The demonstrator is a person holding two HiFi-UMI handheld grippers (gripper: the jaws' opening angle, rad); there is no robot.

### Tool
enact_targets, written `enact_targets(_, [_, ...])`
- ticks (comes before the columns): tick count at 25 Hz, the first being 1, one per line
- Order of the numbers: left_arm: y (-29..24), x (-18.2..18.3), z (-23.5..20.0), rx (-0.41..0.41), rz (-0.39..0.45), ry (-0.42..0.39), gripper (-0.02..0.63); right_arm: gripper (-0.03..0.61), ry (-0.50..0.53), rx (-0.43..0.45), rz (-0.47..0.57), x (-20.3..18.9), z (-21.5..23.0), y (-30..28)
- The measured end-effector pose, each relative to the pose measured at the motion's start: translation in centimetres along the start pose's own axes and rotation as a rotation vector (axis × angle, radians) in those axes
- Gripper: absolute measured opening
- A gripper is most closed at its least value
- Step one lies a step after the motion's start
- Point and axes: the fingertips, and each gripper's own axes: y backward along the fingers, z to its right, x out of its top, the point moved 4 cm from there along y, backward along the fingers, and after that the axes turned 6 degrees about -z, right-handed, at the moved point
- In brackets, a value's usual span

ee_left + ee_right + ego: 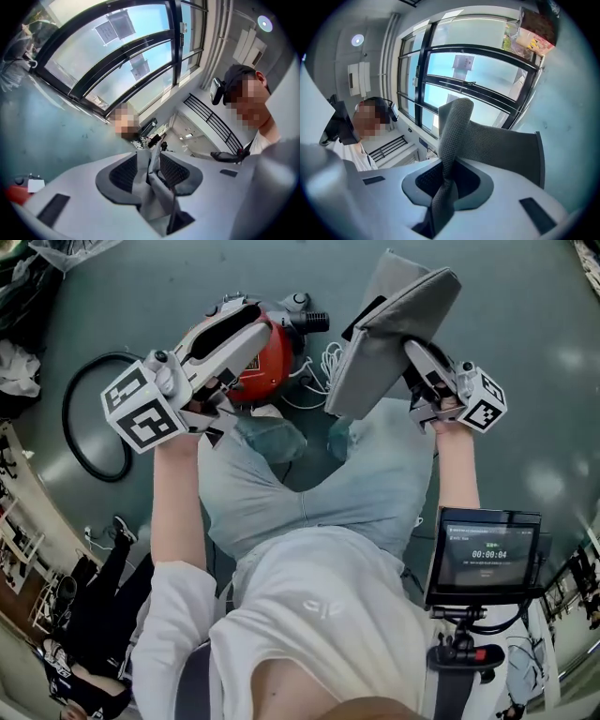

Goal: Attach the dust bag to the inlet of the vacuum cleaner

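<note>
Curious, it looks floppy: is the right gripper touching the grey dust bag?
Touching. In the right gripper view, the right gripper has its jaws clamped on the dust bag.

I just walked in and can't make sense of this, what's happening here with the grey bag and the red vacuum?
A seated person holds a gripper in each hand. The right gripper is clamped on a grey fabric dust bag, held up beside the red vacuum cleaner on the floor. The left gripper, over the vacuum, pinches a thin pale strip. The bag is not attached yet.
</note>
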Motion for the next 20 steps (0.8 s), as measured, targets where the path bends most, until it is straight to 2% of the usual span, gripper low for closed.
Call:
enact_targets(3, [-1.7, 1.1, 0.6, 0.001, -0.101, 0.017, 0.144, 0.055, -0.005, -0.008, -0.033, 2.3, 0.5, 1.5])
enact_targets(7, [-2.9, -1.3, 4.5, 0.105, -0.191, -0.031, 0.144, 0.055, -0.057, 0.051, -0.122, 4.5, 0.1, 1.1])
enact_targets(9, [-3.6, -3.0, 7.0, 0.088, -0.193, -0.005, 0.144, 0.055, -0.030, 0.088, -0.115, 5.8, -1.3, 0.2])
enact_targets(11, [-4.6, -4.6, 8.3, 0.090, -0.193, 0.015, 0.144, 0.055, 0.042, 0.105, -0.100, 6.6, -2.5, -0.8])
enact_targets(15, [-6.4, -6.9, 7.1, 0.164, -0.183, 0.047, 0.144, 0.055, 0.199, 0.093, -0.107, 6.8, -3.2, -2.4])
enact_targets(18, [-6.7, -7.6, 5.7, 0.160, -0.125, 0.111, 0.144, 0.049, 0.204, 0.118, -0.160, 5.8, -2.9, -3.5])
enact_targets(20, [-7.7, -8.1, 4.9, 0.172, -0.143, 0.107, 0.144, 0.050, 0.199, 0.136, -0.201, 5.1, -2.6, -3.7])
